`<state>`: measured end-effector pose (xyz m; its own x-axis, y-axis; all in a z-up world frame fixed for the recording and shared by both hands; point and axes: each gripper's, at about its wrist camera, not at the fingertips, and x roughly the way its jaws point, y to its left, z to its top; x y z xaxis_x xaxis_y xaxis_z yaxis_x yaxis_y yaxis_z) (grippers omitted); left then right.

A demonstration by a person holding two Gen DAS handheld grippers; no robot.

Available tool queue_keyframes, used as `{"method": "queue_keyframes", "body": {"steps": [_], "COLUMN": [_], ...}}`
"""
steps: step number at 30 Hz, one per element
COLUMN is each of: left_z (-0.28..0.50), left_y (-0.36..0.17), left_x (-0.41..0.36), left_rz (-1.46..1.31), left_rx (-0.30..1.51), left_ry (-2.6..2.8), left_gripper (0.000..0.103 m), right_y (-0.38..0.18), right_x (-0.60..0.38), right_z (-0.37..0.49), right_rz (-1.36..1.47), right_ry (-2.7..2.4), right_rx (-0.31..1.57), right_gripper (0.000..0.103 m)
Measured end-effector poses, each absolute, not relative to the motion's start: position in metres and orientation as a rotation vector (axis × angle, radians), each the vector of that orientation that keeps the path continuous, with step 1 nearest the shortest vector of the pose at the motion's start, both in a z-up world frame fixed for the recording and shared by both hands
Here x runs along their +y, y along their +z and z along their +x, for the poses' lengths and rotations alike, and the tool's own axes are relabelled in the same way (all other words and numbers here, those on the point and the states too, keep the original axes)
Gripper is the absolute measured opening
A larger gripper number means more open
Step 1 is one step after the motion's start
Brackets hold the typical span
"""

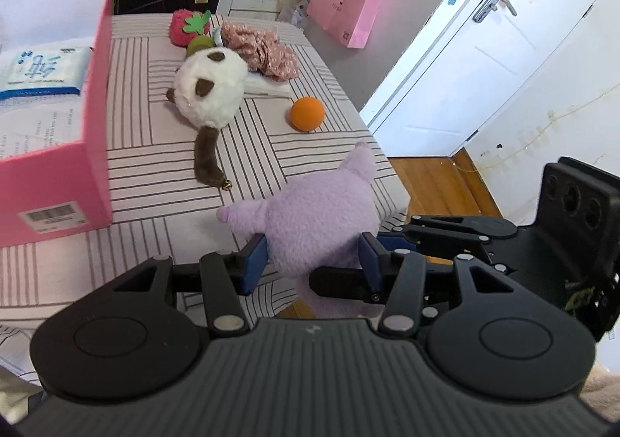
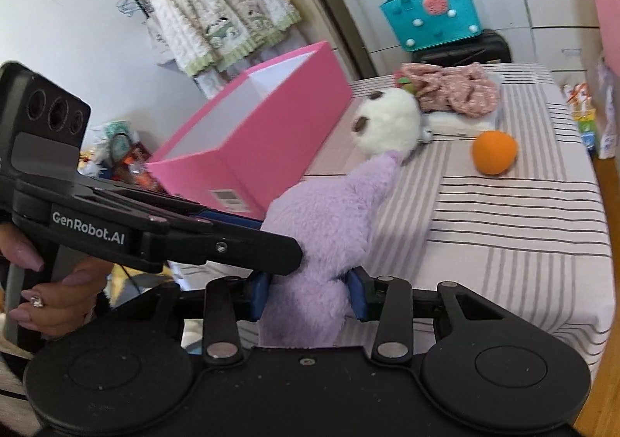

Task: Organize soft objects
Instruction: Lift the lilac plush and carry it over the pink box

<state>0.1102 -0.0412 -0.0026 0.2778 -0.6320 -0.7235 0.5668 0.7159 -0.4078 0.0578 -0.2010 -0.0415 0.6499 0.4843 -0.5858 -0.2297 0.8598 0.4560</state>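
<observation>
The purple plush toy (image 1: pixel 310 220) is up off the striped desk (image 2: pixel 503 243), pinched from two sides at once: the left claw (image 1: pixel 314 260) is clamped on its lower body, and the right claw (image 2: pixel 310 293) squeezes another fold of it, blue pads sunk into the fur on both. It hangs near the front corner of the desk, just beside the open pink box (image 2: pixel 252 134), which I take to be where the soft things go. Inside that box I can only see a packet of tissues (image 1: pixel 42 72) and some paper, so the sorting looks barely started. Left on the desk are a fluffy white-and-brown plush (image 1: pixel 211 88) with a long dangling limb, a fuzzy strawberry plush (image 1: pixel 190 28), a crumpled pink floral cloth (image 1: pixel 267 53), and a smooth, round orange ball (image 1: pixel 307 113) sitting apart from the rest.
</observation>
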Motion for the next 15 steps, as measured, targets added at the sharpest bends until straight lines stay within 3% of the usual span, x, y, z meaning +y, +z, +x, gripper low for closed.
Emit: {"method": "queue_keyframes", "body": {"steps": [15], "left_z": [0.101], "left_y": [0.038], "left_x": [0.005], "left_rz": [-0.093], "left_rx": [0.977], "left_ry": [-0.81], "left_gripper": [0.049], "right_y": [0.0], "right_x": [-0.176], "right_z": [0.065], "right_rz": [0.355], "right_ry": [0.606], "right_rx": [0.797], "right_gripper": [0.045]}}
